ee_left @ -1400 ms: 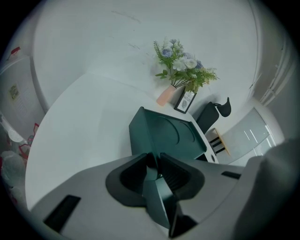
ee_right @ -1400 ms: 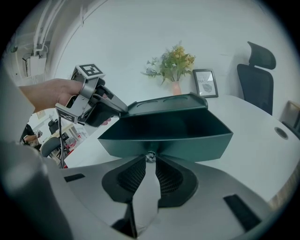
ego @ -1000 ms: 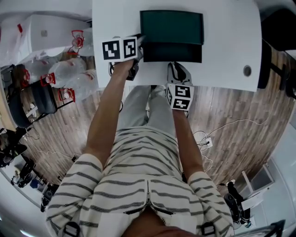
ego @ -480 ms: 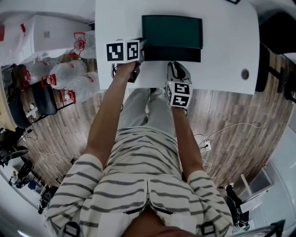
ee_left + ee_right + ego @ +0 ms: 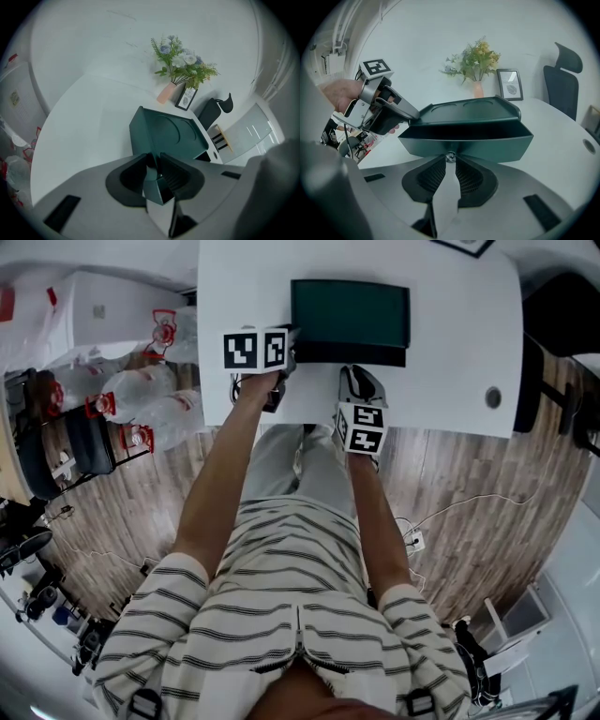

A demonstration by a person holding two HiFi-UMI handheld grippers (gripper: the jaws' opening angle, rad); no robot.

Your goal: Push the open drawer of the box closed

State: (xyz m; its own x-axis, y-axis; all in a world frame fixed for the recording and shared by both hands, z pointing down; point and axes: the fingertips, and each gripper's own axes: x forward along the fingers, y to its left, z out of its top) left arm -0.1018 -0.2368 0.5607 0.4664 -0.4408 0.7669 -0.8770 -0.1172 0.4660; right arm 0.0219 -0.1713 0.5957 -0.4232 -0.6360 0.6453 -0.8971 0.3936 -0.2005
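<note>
A dark green box [image 5: 349, 313] stands on the white table [image 5: 450, 334], and its drawer [image 5: 349, 354] sticks out a short way towards me. In the left gripper view, my left gripper [image 5: 154, 161] is shut on the box's near left corner [image 5: 154, 185]. The right gripper view shows the same grip [image 5: 410, 117] at the left end of the box top [image 5: 468, 110]. My right gripper [image 5: 450, 158] sits at the middle of the drawer front [image 5: 487, 143], shut on its small metal knob [image 5: 450, 156]. The head view has it just below the drawer [image 5: 354, 371].
A vase of flowers [image 5: 476, 61] and a small picture frame [image 5: 509, 84] stand behind the box. An office chair [image 5: 562, 79] is at the table's far right. A round cable hole [image 5: 493, 397] lies right of the box. Plastic bags [image 5: 141, 399] sit on the floor at left.
The drawer shows less of itself below the box top than before: it has slid inward with my right gripper on its knob. The left gripper stays at the box corner.
</note>
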